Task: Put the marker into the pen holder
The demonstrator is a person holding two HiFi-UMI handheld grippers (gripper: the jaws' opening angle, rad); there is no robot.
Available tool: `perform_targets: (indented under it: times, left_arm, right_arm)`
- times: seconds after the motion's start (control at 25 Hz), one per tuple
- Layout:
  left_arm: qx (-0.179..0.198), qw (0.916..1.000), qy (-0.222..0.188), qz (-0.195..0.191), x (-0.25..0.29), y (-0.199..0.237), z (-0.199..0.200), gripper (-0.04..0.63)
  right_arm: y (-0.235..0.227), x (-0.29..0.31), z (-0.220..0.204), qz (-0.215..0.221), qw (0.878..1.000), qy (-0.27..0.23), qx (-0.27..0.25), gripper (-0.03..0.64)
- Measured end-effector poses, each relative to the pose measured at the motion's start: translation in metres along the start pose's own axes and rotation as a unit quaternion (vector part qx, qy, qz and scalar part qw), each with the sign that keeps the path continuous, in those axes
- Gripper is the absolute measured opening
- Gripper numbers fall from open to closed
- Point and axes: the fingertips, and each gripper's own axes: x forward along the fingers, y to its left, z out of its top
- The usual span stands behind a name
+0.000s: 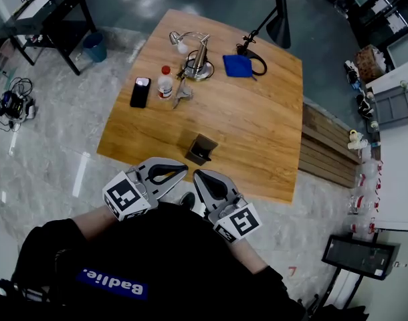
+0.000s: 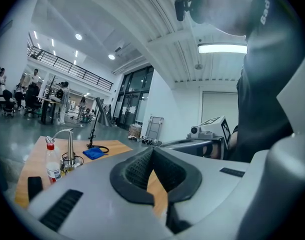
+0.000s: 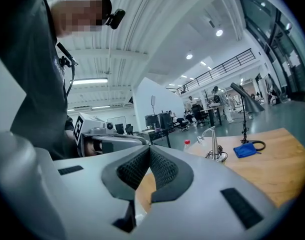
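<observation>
The wooden desk (image 1: 257,126) fills the middle of the head view, seen from steeply above. Both tongs are held low against the person's dark shirt, short of the desk's near edge.

The left tongs (image 1: 182,169) are fully closed. The left gripper view shows their ribbed black pads pressed tip to tip (image 2: 152,151) with nothing gripped. The right tongs (image 1: 198,176) are closed in the same way, the pads meeting (image 3: 149,150) with nothing between them. The two tips lie just beside each other.

At the far side of the desk stands a chrome gooseneck lamp (image 1: 198,62). A folded blue cloth (image 1: 237,65) lies near it on the right. A black phone (image 1: 140,91) lies flat towards the left edge, with a small red-capped bottle (image 1: 165,83) upright just beside it.

The pen holder (image 1: 201,148) is a dark box with a square mouth. It stands alone near the desk's near edge, just ahead of the tongs and well apart from the other things. Its inside is in shadow.

A small grey thing (image 1: 183,94) lies between the bottle and the lamp base. It is too small to make out, and whether it is the marker I cannot tell.

In both gripper views the tongs' grey bodies cover the near part of the desk, so the pen holder is hidden there.
</observation>
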Motion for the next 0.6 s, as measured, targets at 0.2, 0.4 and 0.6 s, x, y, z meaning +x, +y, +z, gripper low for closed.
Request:
perform_targets:
  times: [0.2,0.4,0.6]
  left_arm:
    - [-0.005,1.0000,0.003,0.003,0.0002,-0.0007,0.0004,0.003]
    - [-0.008,0.9999,0.005,0.006,-0.0004,0.0010,0.0029,0.003]
    - [-0.006,0.9999,0.007,0.005,-0.0005,0.0008,0.0015,0.003]
  right_arm:
    - [-0.0010,-0.0010,-0.0027,-0.002,1.000,0.009,0.003,0.006]
    - [-0.0033,-0.0006,-0.0028,-0.004,1.000,0.015,0.003,0.006]
    - [-0.0037,-0.0007,-0.0019,-0.003,1.000,0.010,-0.002,0.006]
